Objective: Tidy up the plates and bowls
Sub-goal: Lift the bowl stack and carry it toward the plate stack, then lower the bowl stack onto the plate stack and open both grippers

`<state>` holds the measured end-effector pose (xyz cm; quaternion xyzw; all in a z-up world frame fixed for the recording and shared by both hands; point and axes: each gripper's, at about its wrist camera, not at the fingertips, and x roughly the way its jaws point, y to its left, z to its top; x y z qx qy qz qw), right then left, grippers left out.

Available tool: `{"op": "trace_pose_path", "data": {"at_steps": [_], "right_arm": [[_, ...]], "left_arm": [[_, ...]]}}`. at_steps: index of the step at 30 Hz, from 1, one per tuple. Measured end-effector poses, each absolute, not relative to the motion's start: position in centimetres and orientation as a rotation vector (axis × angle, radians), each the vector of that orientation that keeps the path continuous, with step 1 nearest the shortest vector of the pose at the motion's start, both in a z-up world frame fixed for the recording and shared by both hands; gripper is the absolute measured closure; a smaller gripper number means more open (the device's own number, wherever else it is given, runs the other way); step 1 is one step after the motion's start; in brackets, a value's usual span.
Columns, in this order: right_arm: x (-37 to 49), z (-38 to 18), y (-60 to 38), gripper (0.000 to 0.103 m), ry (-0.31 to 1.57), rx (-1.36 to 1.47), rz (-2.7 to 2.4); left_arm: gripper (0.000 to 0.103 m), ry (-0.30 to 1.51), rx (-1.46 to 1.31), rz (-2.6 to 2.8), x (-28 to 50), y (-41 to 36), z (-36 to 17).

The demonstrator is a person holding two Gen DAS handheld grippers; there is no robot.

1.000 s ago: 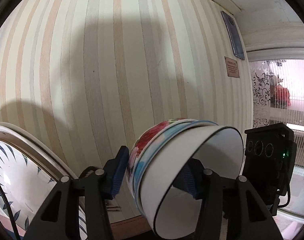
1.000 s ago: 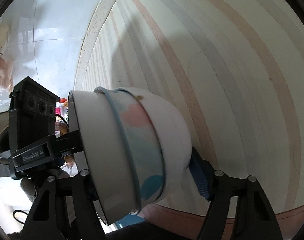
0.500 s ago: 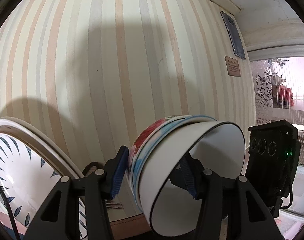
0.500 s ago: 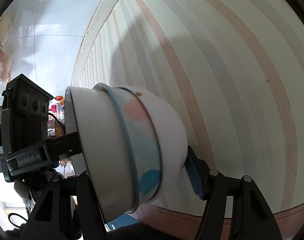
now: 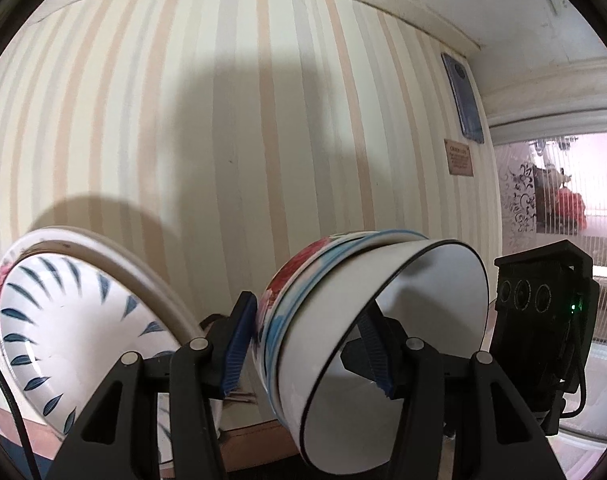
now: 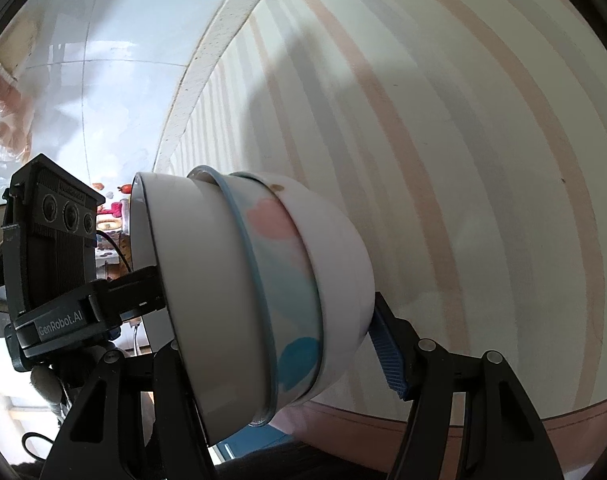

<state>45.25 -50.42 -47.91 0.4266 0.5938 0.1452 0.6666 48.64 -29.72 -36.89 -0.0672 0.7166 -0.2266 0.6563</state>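
A stack of three nested bowls point(image 5: 367, 320) is held on its side between both grippers: a floral bowl outermost, a blue-rimmed one, a white black-rimmed one innermost. My left gripper point(image 5: 307, 344) is shut on the stack, one finger inside the white bowl, one on the floral base. In the right wrist view my right gripper point(image 6: 279, 340) is shut on the same stack point(image 6: 255, 292). A plate with blue leaf marks point(image 5: 79, 328) stands tilted at the lower left, beside the left gripper.
A striped wall point(image 5: 223, 140) fills both views, close behind the bowls. The other gripper's black camera block shows at the right of the left wrist view point(image 5: 543, 308) and at the left of the right wrist view point(image 6: 51, 232). A window point(image 5: 563, 220) is at the right.
Both grippers and the bowl stack have shifted a little; the leaf-patterned plate has come further into the left wrist view. The grip on the stack is unchanged.
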Motion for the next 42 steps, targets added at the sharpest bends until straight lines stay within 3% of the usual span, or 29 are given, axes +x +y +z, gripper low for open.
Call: {"op": "trace_pose_path", "data": {"at_steps": [14, 26, 42], "right_arm": [[49.0, -45.0, -43.5, 0.037, 1.373, 0.878, 0.468], [52.2, -45.8, -34.7, 0.037, 1.45, 0.774, 0.626], [53.9, -47.7, -29.1, 0.037, 1.51, 0.704, 0.667]], "left_arm": [[0.055, 1.561, -0.286, -0.379, 48.5, -21.6, -34.3], [0.055, 1.52, -0.395, -0.229, 47.7, -13.5, -34.8], [0.054, 1.528, -0.442, -0.195, 47.3, -9.8, -36.2]]}}
